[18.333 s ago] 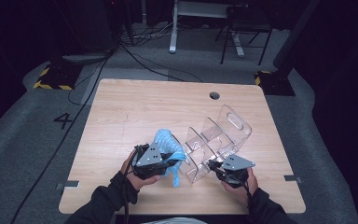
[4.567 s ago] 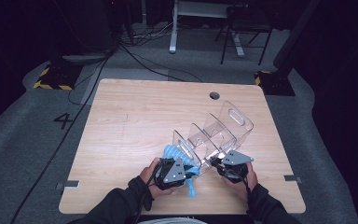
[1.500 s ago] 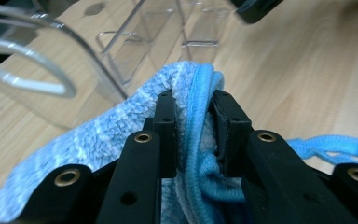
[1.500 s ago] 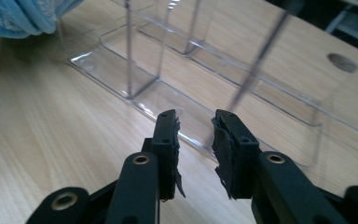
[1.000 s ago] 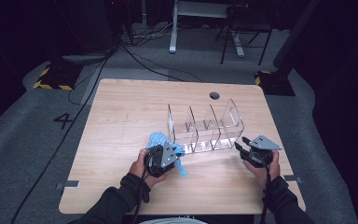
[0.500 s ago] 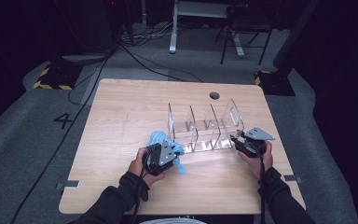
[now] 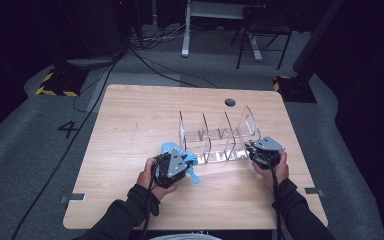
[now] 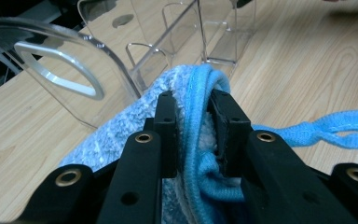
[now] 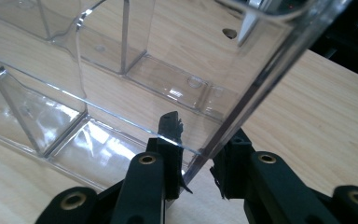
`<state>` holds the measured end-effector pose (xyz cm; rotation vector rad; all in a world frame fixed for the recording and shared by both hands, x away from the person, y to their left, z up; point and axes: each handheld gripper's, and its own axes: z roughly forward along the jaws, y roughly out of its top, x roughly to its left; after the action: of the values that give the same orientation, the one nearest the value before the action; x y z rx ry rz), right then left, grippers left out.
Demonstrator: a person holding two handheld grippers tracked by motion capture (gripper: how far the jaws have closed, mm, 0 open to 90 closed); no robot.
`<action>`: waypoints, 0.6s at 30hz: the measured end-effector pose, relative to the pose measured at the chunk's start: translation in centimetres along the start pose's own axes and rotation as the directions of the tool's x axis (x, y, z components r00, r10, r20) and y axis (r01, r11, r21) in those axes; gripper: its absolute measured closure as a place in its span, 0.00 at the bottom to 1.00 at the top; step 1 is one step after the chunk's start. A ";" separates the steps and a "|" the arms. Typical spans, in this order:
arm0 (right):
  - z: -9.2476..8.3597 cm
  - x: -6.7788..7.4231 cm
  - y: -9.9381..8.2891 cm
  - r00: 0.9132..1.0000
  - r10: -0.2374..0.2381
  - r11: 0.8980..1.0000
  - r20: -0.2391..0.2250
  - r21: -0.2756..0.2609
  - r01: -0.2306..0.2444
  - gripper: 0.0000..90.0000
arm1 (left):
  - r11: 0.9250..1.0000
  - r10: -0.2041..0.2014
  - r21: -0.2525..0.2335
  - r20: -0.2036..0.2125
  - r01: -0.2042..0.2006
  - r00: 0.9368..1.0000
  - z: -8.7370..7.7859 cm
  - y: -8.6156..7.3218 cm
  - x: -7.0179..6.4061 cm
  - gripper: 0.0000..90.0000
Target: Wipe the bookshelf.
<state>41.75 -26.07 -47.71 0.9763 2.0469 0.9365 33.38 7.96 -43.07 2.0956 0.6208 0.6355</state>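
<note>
A blue cloth (image 7: 180,156) is held at the near middle of the wooden worktop (image 7: 130,120), gripped between the jaws of the left gripper (image 7: 172,167); in the left gripper view the folded hem of the cloth (image 8: 200,121) is seen pinched tight between the two black jaws, with fluffy fabric bunched below them and a blue loop (image 8: 326,130) trailing off to the right across the wood. A clear plastic organiser (image 7: 217,135) with several compartments is stood upright just beyond and to the right of the cloth, its curved end wall (image 8: 60,74) close to the left gripper. The right gripper (image 7: 262,152) is placed at the near right corner of the organiser. In the right gripper view its jaws have just been closing and are set narrow, one on each side of the corner wall (image 9: 242,107) of the organiser (image 9: 121,93); whether the pads actually press on the plastic cannot be told. Each gripper is carried in a hand in a dark sleeve.
</note>
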 end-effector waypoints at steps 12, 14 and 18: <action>-2.7 3.3 0.1 1.000 0.011 0.999 -0.016 0.051 -0.010 0.75 | 1.000 0.003 -0.016 -0.063 -0.004 0.998 -1.6 0.6 -0.2 0.82; -3.4 3.6 0.0 0.998 0.009 0.999 -0.057 0.044 -0.007 0.69 | 1.000 -0.009 -0.020 -0.066 0.008 0.998 -1.7 0.6 0.0 0.82; -5.1 3.5 0.0 0.989 -0.028 0.999 -0.148 0.019 0.031 0.57 | 1.000 -0.008 -0.022 -0.068 0.007 0.998 -1.8 0.5 0.2 0.82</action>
<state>35.92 -24.74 -45.96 0.9088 2.1926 0.9995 32.54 8.87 -41.65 2.0576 0.6565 0.7088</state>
